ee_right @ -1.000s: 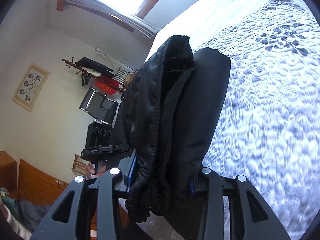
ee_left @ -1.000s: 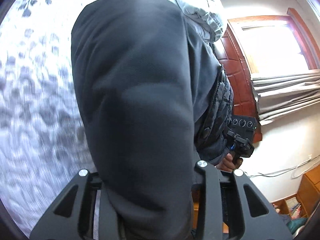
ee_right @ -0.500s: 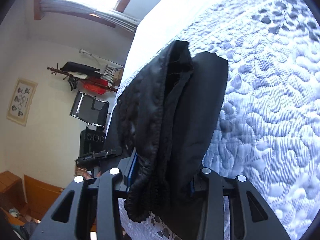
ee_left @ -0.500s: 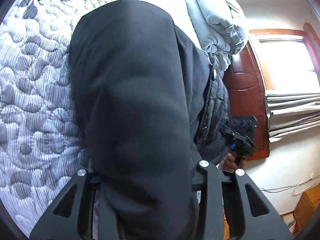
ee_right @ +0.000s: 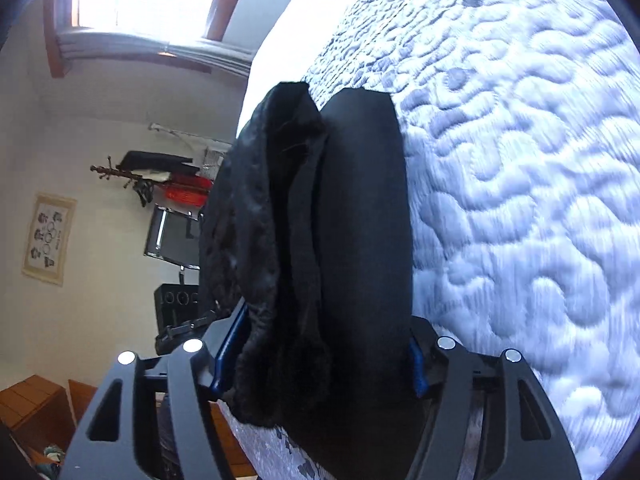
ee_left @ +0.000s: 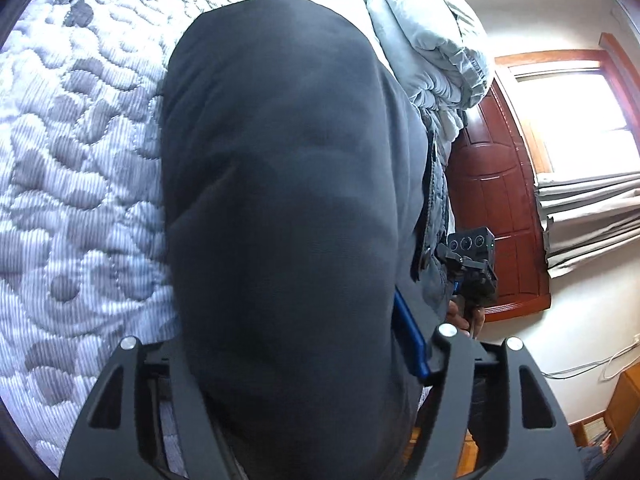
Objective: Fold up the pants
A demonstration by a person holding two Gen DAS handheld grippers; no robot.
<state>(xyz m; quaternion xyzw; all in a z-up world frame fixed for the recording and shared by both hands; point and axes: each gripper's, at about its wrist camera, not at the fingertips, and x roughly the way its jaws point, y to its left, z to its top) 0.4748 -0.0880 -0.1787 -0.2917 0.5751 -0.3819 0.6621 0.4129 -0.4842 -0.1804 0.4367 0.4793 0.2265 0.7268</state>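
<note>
The dark folded pants lie bunched lengthwise between the jaws of my left gripper, resting on the quilted bed. Its jaws are opening: the right blue pad shows bare beside the cloth, and the left finger is hidden behind it. In the right wrist view the pants' other end, with its gathered waistband, sits between my right gripper, whose jaws are also opening. Both its blue pads show at the cloth's sides. A hand holds that right gripper beyond the pants in the left wrist view.
The quilt spreads wide to the right. A grey bundled duvet lies at the bed's far end, against a red-brown wooden panel. Off the bed stand a coat rack, a chair and low wooden furniture.
Both grippers have come down toward the quilt with the pants. Their fingers now stand wider apart than before, and blue pads have come into sight beside the cloth.
</note>
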